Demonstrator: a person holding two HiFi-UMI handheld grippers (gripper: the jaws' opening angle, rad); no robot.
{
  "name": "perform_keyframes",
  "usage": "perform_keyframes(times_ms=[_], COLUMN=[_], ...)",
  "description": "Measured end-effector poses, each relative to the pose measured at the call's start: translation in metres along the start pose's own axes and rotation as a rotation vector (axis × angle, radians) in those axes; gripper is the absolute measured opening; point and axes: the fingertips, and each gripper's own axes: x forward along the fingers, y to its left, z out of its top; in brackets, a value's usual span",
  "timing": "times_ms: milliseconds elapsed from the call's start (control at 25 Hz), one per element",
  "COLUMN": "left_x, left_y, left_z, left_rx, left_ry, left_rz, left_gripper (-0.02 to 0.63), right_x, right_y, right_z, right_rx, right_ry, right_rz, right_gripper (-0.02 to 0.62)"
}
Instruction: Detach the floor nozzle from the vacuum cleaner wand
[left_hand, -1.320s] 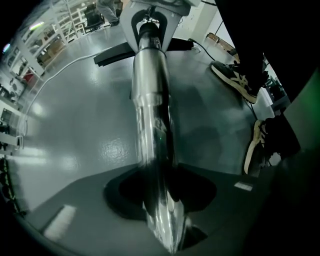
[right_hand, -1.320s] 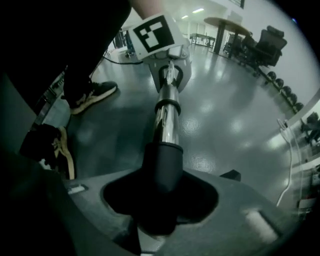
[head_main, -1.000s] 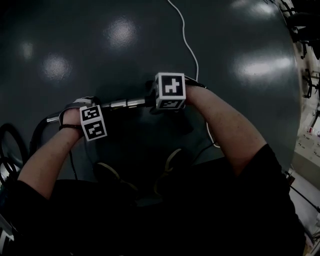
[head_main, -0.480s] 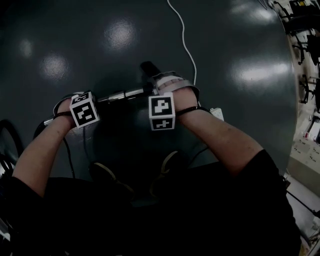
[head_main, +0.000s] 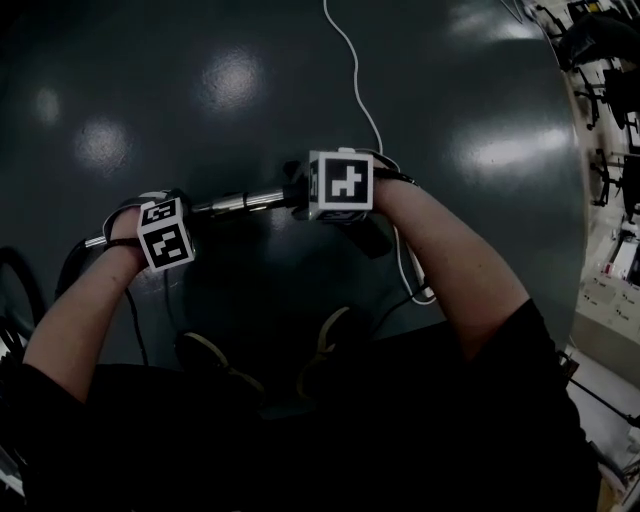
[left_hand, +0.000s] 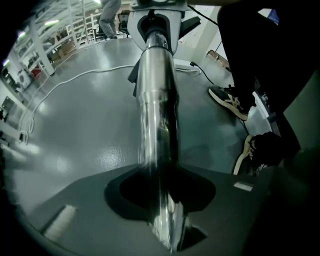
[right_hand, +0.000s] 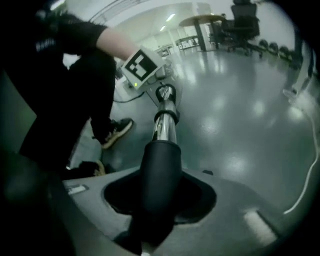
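A chrome vacuum wand (head_main: 240, 202) runs level between my two hands above the dark floor. My left gripper (head_main: 150, 228) is shut on its left stretch; in the left gripper view the shiny tube (left_hand: 157, 115) runs straight out from between the jaws. My right gripper (head_main: 335, 200) holds the black neck of the floor nozzle (right_hand: 160, 170) at the wand's right end. Its jaws have just been opening slightly, with the neck still between them. A dark part of the nozzle (head_main: 368, 236) sticks out below my right hand. The pads of both grippers are hidden.
A white cable (head_main: 360, 90) crosses the glossy floor from the top down past my right arm. My shoes (head_main: 330, 335) stand just below the wand. Black hose loops (head_main: 15, 290) lie at the left edge, and furniture (head_main: 610, 160) lines the right side.
My right hand has rolled back, so its marker cube faces up again. The dark nozzle end has swung from above that hand to below it. Both hands sit slightly higher in the view.
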Motion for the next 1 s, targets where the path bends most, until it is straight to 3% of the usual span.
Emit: perform_keyframes(times_ms=[80, 120, 200, 280, 400, 520, 560, 600, 640, 760, 840, 920, 1000], left_x=[-0.002, -0.002, -0.006, -0.01, -0.012, -0.013, -0.013, -0.012, -0.011, -0.01, -0.009, -0.006, -0.003], left_y=[-0.002, -0.002, 0.0, 0.003, 0.006, 0.002, 0.0, -0.001, -0.002, 0.003, 0.008, 0.005, -0.001], left_z=[0.001, 0.002, 0.005, 0.007, 0.008, 0.015, 0.017, 0.018, 0.019, 0.016, 0.014, 0.016, 0.024], left_rx=[0.02, 0.022, 0.009, -0.007, -0.025, -0.055, -0.062, -0.065, -0.063, -0.035, 0.003, 0.046, 0.075], left_ry=[0.005, 0.002, -0.015, -0.038, -0.068, -0.12, -0.136, -0.145, -0.146, -0.132, -0.115, -0.102, -0.101], left_rz=[0.014, 0.014, 0.002, -0.011, -0.024, -0.075, -0.089, -0.095, -0.096, -0.066, -0.038, -0.026, -0.015], left_gripper=[0.135, 0.135, 0.135, 0.136, 0.137, 0.135, 0.135, 0.135, 0.133, 0.133, 0.133, 0.133, 0.133], right_x=[-0.003, -0.004, -0.009, -0.017, -0.023, -0.037, -0.043, -0.043, -0.038, -0.017, -0.013, -0.012, -0.011], right_y=[0.01, 0.011, 0.005, -0.002, -0.015, -0.042, -0.047, -0.049, -0.048, -0.035, -0.019, 0.01, 0.032], right_z=[0.0, 0.0, 0.0, 0.004, 0.003, 0.003, 0.006, 0.003, -0.004, -0.018, -0.025, -0.03, -0.028], right_rx=[0.096, 0.117, 0.091, 0.016, -0.168, -0.481, -0.547, -0.565, -0.541, -0.318, -0.082, 0.195, 0.345], right_ry=[-0.05, -0.064, -0.068, -0.044, 0.058, 0.24, 0.271, 0.288, 0.293, 0.234, 0.196, 0.119, 0.009], right_rz=[0.126, 0.15, 0.108, 0.0, -0.273, -0.767, -0.887, -0.92, -0.873, -0.568, -0.31, 0.005, 0.22], right_gripper=[0.143, 0.143, 0.138, 0.135, 0.126, 0.12, 0.118, 0.117, 0.117, 0.117, 0.117, 0.117, 0.118])
